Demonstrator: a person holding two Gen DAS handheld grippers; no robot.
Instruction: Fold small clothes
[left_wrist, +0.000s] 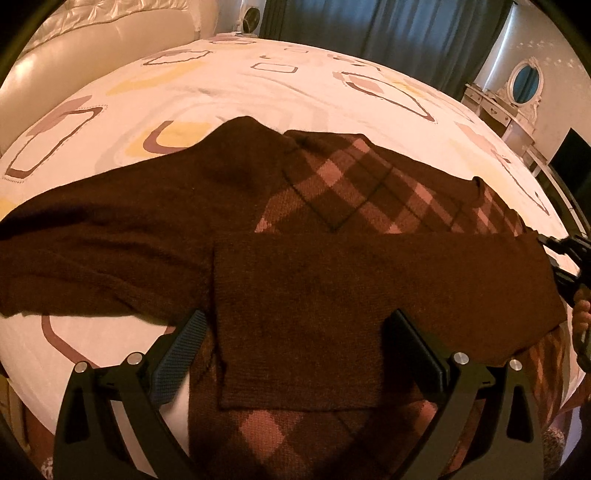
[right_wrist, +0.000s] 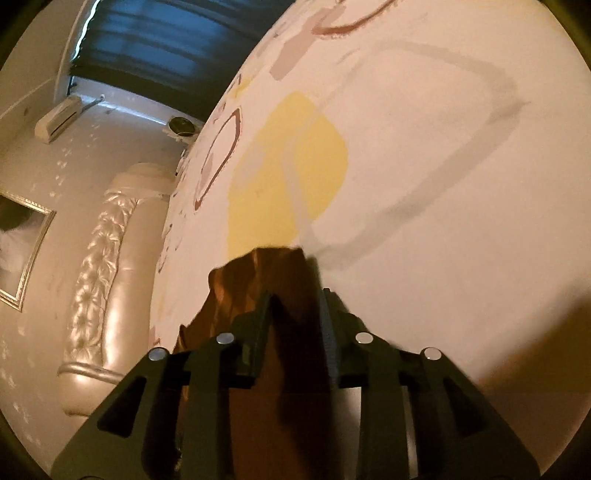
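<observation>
A brown sweater (left_wrist: 229, 221) with a pink and brown argyle front lay spread on the bed sheet (left_wrist: 229, 85), which was white with yellow, mauve and grey rounded shapes; one sleeve (left_wrist: 369, 295) lay folded across the body from the right toward the middle, its cuff end near the left gripper (left_wrist: 295, 343); the other sleeve stretched out flat to the left; the left gripper hovered over the near part of the sweater with its tongs wide apart, one finger (left_wrist: 184, 350) faced in blue ribbed padding at the left and a dark one at the right, and nothing was held between them; at the far right edge of the left wrist view the right gripper (left_wrist: 561, 266) met the shoulder end of the folded sleeve; in the right wrist view the right gripper (right_wrist: 295, 299) had its tongs drawn together on a bunch of brown knit cloth (right_wrist: 266, 280), lifted just above the sheet; a cream tufted headboard (left_wrist: 103, 33) stood far left, teal curtains (left_wrist: 388, 26) far behind the bed, a white dressing table with an oval mirror (left_wrist: 524, 81) at the far right; an air conditioner (right_wrist: 59, 118) hung on the wall; no containers showed, and no writing or labels could be read
</observation>
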